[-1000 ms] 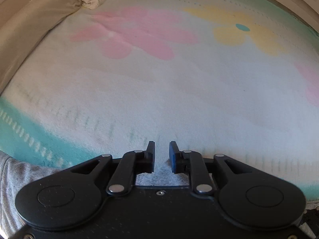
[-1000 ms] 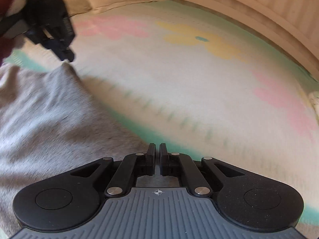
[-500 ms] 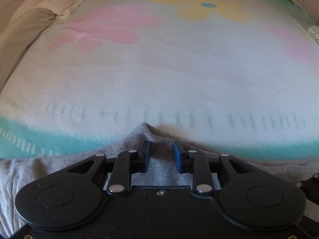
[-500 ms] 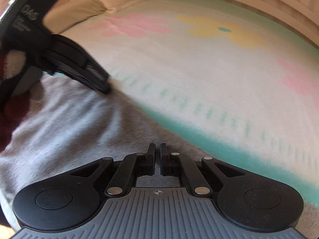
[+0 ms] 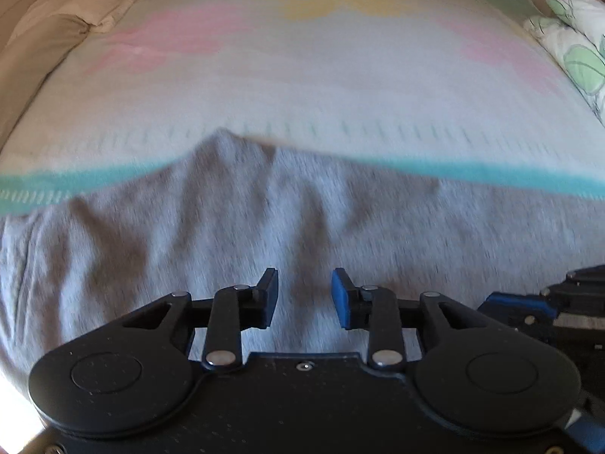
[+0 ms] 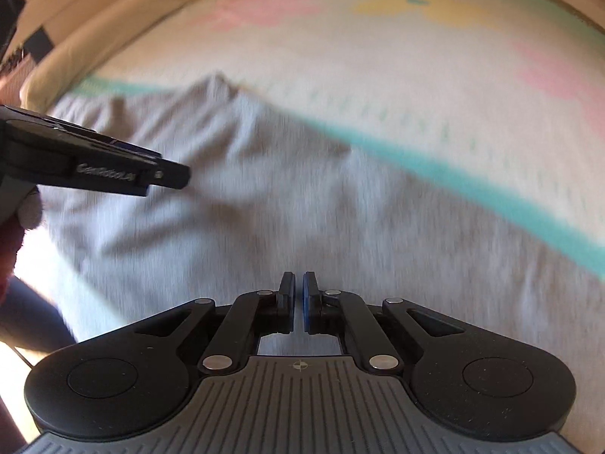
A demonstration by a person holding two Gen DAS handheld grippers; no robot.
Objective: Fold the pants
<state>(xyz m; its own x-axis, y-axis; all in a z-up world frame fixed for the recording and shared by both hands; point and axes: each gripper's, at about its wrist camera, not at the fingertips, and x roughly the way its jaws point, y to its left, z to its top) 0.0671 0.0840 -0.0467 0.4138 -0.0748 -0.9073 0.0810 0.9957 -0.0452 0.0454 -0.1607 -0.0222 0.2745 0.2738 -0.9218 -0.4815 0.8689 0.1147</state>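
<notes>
The grey pants [image 5: 242, 234] lie wrinkled on the bed, with a peaked corner toward the far side; they also fill the right wrist view [image 6: 264, 219]. My left gripper [image 5: 304, 299] is open and empty, just above the grey cloth. It shows from the side in the right wrist view [image 6: 166, 174]. My right gripper [image 6: 298, 302] has its jaws nearly together with a thin gap, over the pants; whether cloth is pinched is unclear. Its tip shows at the right edge of the left wrist view [image 5: 529, 302].
The bed cover [image 5: 302, 87] is white with pink and yellow flowers and a teal stripe [image 5: 491, 178]. Beige pillows [image 5: 45, 38] lie at the far left, a green-patterned pillow [image 5: 574, 38] at the far right.
My left gripper has opened, let go of the pants' corner and pulled back toward me. The cloth now lies on the bed. Both cameras have drawn back over the pants.
</notes>
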